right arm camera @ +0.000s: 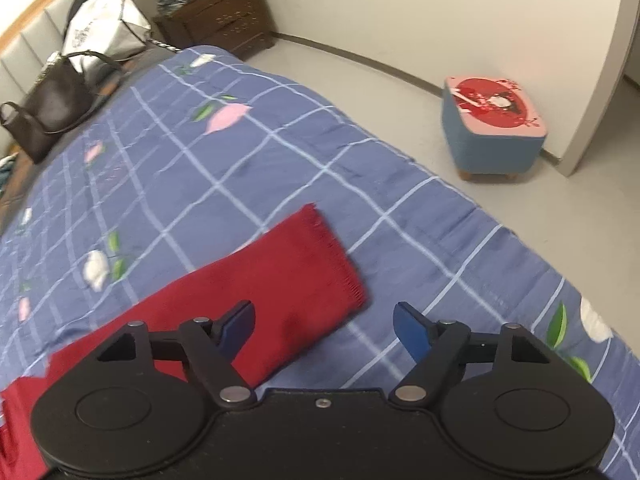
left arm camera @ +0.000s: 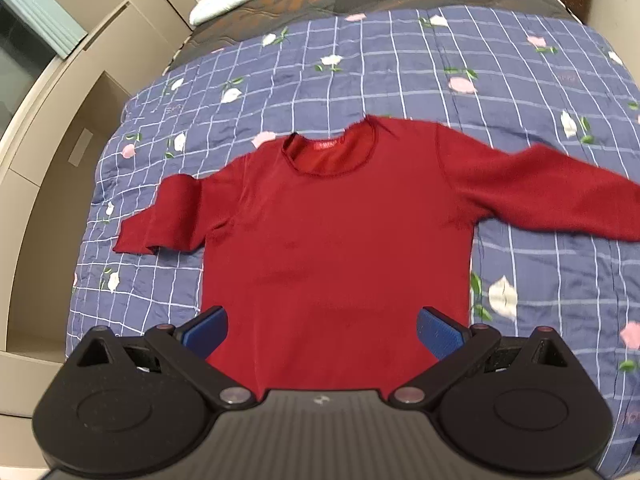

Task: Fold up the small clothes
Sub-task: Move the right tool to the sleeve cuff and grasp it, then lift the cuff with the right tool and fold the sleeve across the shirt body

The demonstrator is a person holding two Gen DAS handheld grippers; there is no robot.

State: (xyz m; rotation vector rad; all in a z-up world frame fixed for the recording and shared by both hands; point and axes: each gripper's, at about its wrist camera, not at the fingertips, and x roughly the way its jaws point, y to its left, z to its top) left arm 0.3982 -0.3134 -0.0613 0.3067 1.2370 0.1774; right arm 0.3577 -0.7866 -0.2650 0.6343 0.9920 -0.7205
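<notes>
Sweater point(left arm camera: 336, 240) lies flat on quilt point(left arm camera: 360, 72); both tongs gape empty.

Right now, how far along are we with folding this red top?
Done: the red top lies spread flat, neckline away, on the blue checked quilt, with no fold made in the body. In hand: nothing. The left gripper is open over the hem, and the right gripper is open over the sleeve cuff. Left: fold both sleeves in, then fold the body.

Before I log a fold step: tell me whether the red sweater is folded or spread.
Spread. The red sweater lies flat on the blue checked quilt, body open, both sleeves out to the sides; the left sleeve end looks doubled over.
</notes>
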